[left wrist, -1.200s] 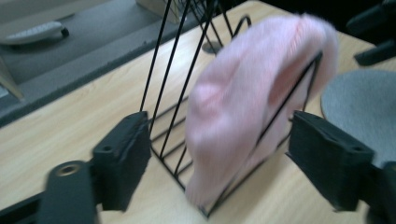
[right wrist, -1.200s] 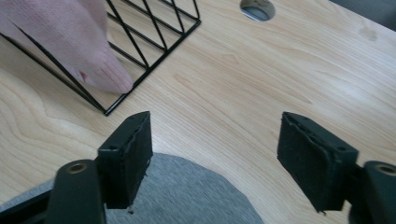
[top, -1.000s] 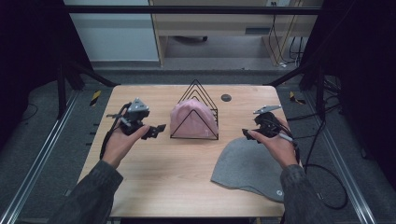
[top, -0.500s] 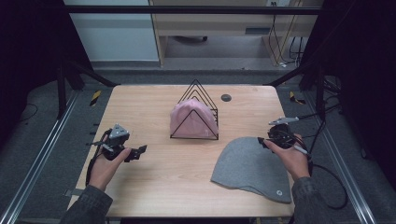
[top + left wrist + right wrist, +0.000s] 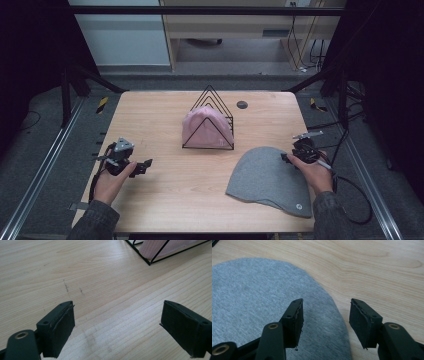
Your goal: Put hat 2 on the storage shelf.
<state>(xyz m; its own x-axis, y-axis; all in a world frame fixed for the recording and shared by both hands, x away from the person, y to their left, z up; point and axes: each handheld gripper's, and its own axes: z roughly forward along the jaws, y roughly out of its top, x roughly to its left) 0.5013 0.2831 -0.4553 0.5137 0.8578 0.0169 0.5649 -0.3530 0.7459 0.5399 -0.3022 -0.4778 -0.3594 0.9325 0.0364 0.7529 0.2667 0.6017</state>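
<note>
— As we look down from the high view, what do we find on the wooden table (image 5: 165, 195)?

— We see a pink hat (image 5: 206, 128) sitting inside a black wire rack (image 5: 209, 121) near the middle, and a grey beanie (image 5: 267, 179) lying flat toward the near right corner. A small dark disc (image 5: 242, 104) lies behind the rack.

— And our two grippers?

— The left gripper (image 5: 142, 167) sits low at the near left, well apart from the rack; in the left gripper view its jaws stand wide apart over bare wood, holding nothing. The right gripper (image 5: 287, 157) hovers at the beanie's far right edge. In the right gripper view we see its jaws parted, one over grey fabric (image 5: 262, 302), one over wood, empty.
</note>
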